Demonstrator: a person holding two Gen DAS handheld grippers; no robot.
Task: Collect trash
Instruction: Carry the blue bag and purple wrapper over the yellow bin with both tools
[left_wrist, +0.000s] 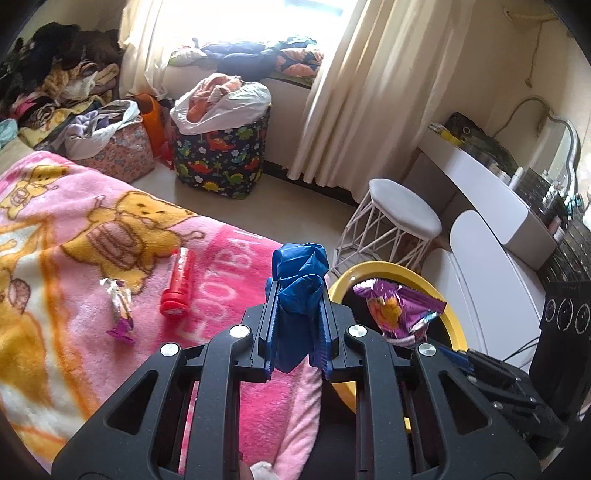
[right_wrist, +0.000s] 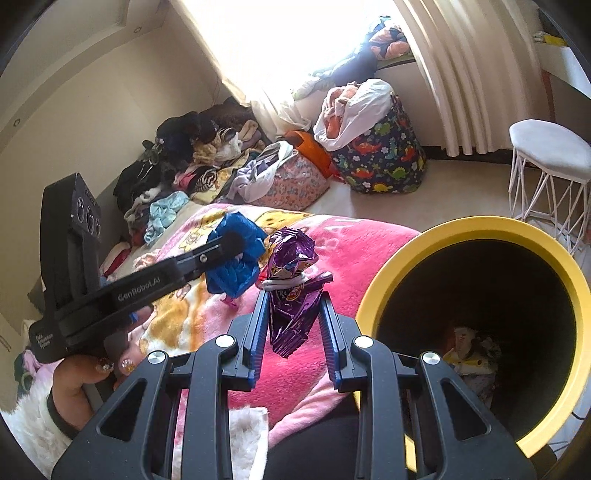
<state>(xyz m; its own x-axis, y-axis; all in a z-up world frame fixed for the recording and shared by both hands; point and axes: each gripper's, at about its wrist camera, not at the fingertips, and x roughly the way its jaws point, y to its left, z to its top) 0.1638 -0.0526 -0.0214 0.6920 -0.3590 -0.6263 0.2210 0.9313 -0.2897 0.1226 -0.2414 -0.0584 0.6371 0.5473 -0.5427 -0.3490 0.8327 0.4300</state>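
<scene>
In the left wrist view my left gripper (left_wrist: 298, 293) is shut on a crumpled blue plastic wad (left_wrist: 300, 266), held above the pink blanket's (left_wrist: 92, 229) edge. My right gripper (right_wrist: 294, 300) is shut on a shiny purple snack wrapper (right_wrist: 291, 273), just left of the yellow-rimmed black bin (right_wrist: 388, 273). From the left wrist view the same purple wrapper (left_wrist: 400, 306) hangs over the bin's rim (left_wrist: 373, 266). A red tube (left_wrist: 178, 282) and a small clear-and-purple candy wrapper (left_wrist: 120, 308) lie on the blanket. The right wrist view also shows the left gripper (right_wrist: 236, 245) with the blue wad (right_wrist: 236, 273).
Some trash (right_wrist: 469, 354) lies at the bin's bottom. A white wire stool (left_wrist: 400, 210) and a white dresser (left_wrist: 480, 173) stand to the right. A dinosaur-print hamper (left_wrist: 221, 155), bags and clothes piles (left_wrist: 66, 74) line the far floor by the curtains. A person's hand (right_wrist: 92, 369) holds the left gripper.
</scene>
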